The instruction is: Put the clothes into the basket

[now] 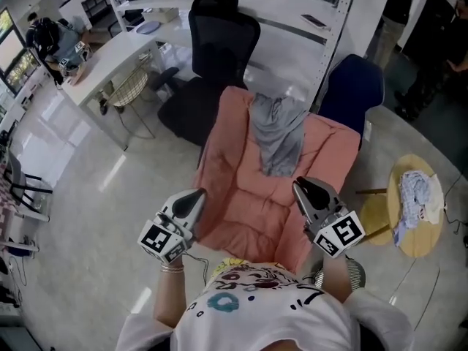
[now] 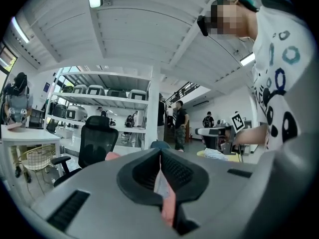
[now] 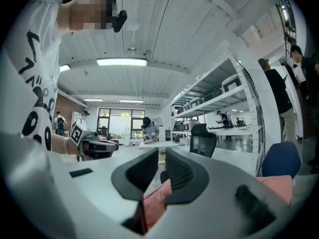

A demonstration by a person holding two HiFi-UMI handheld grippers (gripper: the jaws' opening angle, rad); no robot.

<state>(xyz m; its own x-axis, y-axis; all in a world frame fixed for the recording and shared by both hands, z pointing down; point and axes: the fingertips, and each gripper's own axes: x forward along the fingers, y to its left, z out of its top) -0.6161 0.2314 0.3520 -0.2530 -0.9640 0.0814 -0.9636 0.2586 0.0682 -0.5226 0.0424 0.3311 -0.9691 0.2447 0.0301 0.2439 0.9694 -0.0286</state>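
Observation:
A large salmon-pink cloth (image 1: 248, 189) is stretched out in front of me, with a grey garment (image 1: 278, 134) lying on its far part. My left gripper (image 1: 197, 196) is shut on the cloth's near left edge, and my right gripper (image 1: 301, 187) is shut on its near right edge. In the left gripper view, pink fabric (image 2: 168, 205) is pinched between the closed jaws of the left gripper (image 2: 160, 156). The right gripper view shows a fold of pink cloth (image 3: 155, 200) clamped in the right gripper (image 3: 162, 158). A white wire basket (image 1: 129, 88) stands under the desk at the far left.
A black office chair (image 1: 216, 46) and a blue chair (image 1: 355, 86) stand behind the cloth. At the right, a round yellow table (image 1: 420, 236) carries a pale bundle of clothes (image 1: 415, 192). White desks and shelving line the back. People stand in the distance.

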